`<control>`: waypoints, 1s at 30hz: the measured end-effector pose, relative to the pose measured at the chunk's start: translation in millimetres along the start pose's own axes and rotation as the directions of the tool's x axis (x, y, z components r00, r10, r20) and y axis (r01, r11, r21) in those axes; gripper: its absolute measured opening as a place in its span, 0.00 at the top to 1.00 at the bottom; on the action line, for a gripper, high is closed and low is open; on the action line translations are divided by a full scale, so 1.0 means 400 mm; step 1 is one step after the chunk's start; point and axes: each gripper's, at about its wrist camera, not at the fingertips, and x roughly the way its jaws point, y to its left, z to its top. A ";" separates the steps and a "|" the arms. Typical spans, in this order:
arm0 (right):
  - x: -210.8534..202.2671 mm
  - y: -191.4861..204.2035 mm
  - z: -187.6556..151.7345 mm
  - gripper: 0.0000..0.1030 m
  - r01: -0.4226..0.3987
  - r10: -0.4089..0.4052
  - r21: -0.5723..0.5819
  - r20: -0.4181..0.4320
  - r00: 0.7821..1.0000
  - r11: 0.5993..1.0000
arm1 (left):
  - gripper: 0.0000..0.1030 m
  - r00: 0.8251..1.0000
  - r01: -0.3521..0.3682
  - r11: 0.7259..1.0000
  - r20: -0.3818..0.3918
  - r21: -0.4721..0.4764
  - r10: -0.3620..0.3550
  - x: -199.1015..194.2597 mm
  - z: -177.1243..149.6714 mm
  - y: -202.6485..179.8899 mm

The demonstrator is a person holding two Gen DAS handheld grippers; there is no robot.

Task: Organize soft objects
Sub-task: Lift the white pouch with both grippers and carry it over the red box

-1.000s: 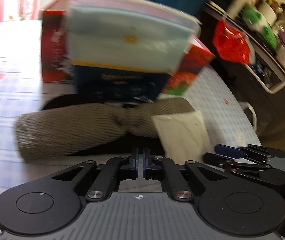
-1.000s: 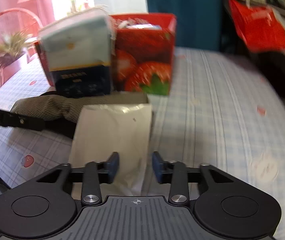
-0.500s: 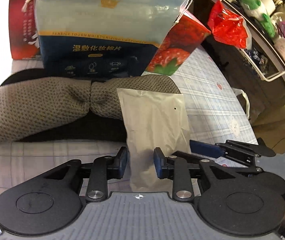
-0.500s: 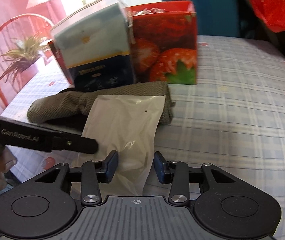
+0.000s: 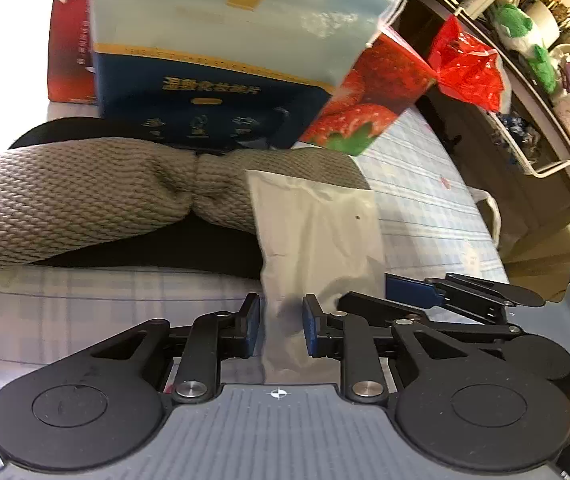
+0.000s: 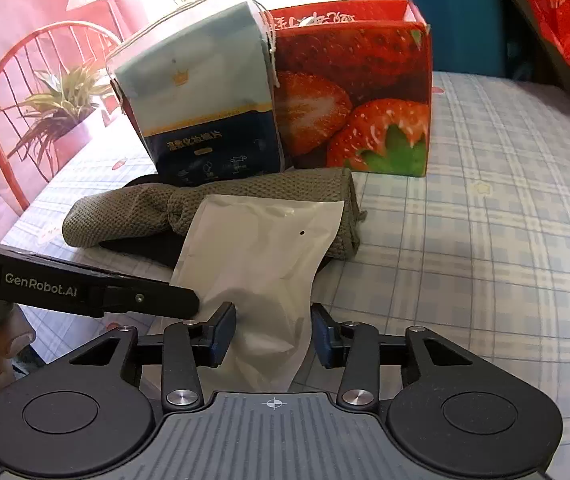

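Clearly both the left gripper [image 5: 281,320] and the right gripper [image 6: 273,334] have their fingers spread around the near end of the white pouch [image 6: 261,256], neither pinching it. The pouch lies in the middle of the frame, far end resting on the grey cloth [image 6: 133,212]. Its long axis runs from the fingers toward the strawberry box [image 6: 357,88]. Two grippers closing on one thin, slippery end may collide or crumple it.

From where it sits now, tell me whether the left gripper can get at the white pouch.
Probably yes. The left gripper is open, with the near end of the white pouch already lying between its jaws. The right gripper straddles the same end, so the two may crowd each other.
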 end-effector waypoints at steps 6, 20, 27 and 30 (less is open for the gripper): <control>-0.053 0.025 0.016 0.72 0.020 -0.017 -0.048 0.061 0.998 0.999 | 0.78 0.998 0.005 0.997 0.059 0.075 -0.009 -0.048 0.021 -0.035; -0.251 0.009 0.319 0.71 0.022 0.014 -0.105 0.327 0.945 0.994 | 0.78 0.952 0.014 0.963 0.291 0.270 -0.096 -0.257 0.278 -0.195; -0.240 0.067 0.525 0.71 0.057 0.062 -0.260 0.427 0.902 0.964 | 0.78 0.907 -0.055 0.965 0.416 0.257 -0.059 -0.334 0.446 -0.196; -0.191 0.093 0.601 0.71 0.046 0.091 -0.297 0.432 0.897 0.954 | 0.78 0.892 -0.101 0.968 0.451 0.232 -0.015 -0.348 0.503 -0.163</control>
